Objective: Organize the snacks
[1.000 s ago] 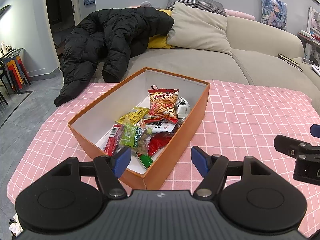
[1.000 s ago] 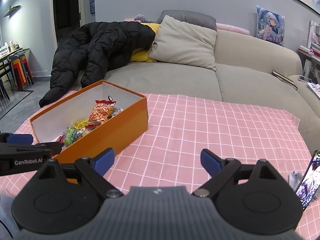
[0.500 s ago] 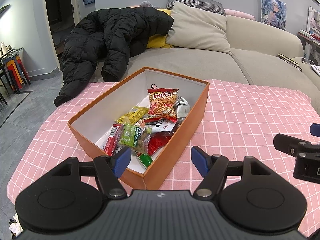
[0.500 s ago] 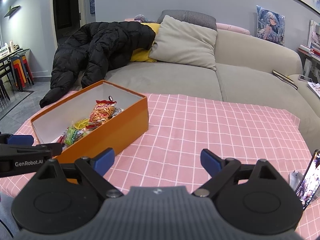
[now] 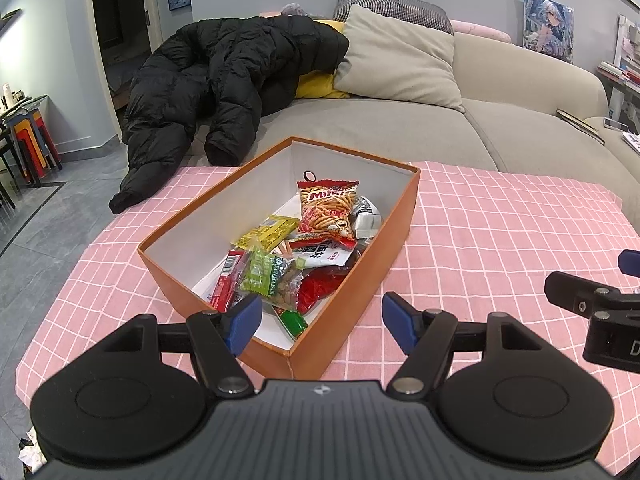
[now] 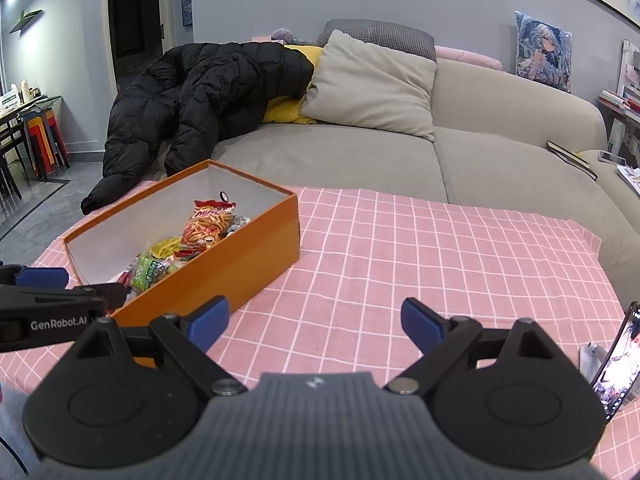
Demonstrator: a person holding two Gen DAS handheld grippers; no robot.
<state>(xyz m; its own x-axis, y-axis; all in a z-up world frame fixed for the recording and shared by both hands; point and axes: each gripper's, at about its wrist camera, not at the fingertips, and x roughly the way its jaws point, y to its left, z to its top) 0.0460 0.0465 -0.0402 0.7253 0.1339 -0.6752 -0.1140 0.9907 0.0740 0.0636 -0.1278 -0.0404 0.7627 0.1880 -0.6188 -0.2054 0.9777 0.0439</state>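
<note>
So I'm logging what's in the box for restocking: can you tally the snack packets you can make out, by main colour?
In the orange cardboard box, as far as visible:
Red packets: 4
Yellow packets: 1
Green packets: 2
Silver packets: 1
Total: 8; more may lie hidden underneath.

Two handheld grippers of matte black plastic are seen. On the left gripper (image 5: 322, 318), blue pads (image 5: 243, 322) are fitted at the fingertips, silver pivot screws are set behind them, and round black discs flank a ribbed grey housing stamped with a small emblem. The right gripper (image 6: 315, 323) is built alike, with blue pads (image 6: 420, 324). White "GenRobot.AI" lettering is printed along the left gripper's outer side in the right wrist view.
</note>
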